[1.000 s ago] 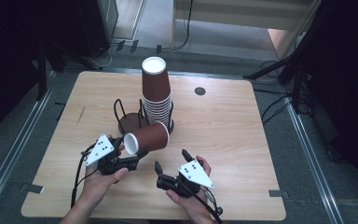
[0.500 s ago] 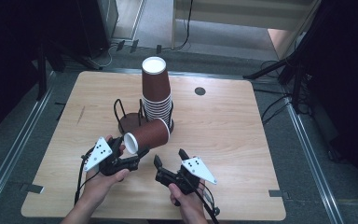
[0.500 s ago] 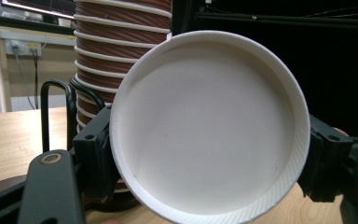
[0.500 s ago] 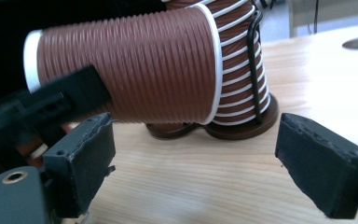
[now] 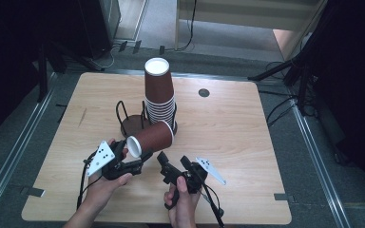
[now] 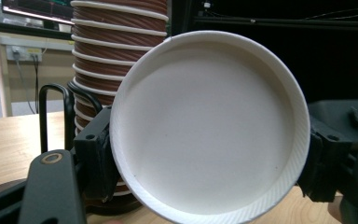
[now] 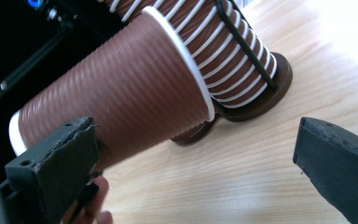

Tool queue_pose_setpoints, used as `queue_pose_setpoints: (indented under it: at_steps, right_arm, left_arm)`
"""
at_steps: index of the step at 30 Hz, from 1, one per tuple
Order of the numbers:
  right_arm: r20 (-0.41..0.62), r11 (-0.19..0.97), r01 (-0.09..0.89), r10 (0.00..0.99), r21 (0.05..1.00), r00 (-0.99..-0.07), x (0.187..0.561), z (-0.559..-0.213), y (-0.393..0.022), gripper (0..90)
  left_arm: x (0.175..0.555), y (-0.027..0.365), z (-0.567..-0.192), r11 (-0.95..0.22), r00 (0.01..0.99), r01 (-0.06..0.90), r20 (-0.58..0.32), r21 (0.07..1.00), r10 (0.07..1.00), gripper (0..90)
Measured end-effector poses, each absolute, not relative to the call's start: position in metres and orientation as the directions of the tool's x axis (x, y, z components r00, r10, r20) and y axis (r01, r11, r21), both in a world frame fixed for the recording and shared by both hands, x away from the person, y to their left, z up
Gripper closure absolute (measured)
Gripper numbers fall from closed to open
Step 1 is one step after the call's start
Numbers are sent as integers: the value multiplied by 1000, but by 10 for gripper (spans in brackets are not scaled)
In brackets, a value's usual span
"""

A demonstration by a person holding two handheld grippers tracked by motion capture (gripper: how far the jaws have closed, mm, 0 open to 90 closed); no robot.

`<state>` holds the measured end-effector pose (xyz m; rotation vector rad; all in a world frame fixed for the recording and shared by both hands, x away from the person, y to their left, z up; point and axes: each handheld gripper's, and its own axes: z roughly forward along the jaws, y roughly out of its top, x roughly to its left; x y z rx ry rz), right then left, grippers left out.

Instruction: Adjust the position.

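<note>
A brown ribbed paper cup lies on its side above the wooden table, held at its white base end by my left gripper. In the left gripper view the cup's recessed white bottom faces the camera, and the left gripper is shut on it from both sides. My right gripper hovers just right of the cup; its jaws have just been opening and stand wide, with nothing between them. In the right gripper view the cup slants past the right gripper.
A tall stack of upside-down brown cups stands in a black wire holder behind the held cup. Beside it sits a second dark round holder base with wire loops. A small dark disc is set in the table farther back.
The right gripper's jaws have spread wider, and it has rolled so its grey plate now points right and edged toward the cup. The left gripper and cup stayed put.
</note>
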<state>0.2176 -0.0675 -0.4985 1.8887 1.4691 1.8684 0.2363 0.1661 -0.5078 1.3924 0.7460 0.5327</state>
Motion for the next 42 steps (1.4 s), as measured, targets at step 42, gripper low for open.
queue_pose_setpoints:
  at_steps: [42]
  right_arm:
    - [970, -758, 630, -17, -171, 244, 259, -499, -64, 0]
  left_arm:
    - [227, 145, -512, 70, 742, 43, -79, 997, 666, 240]
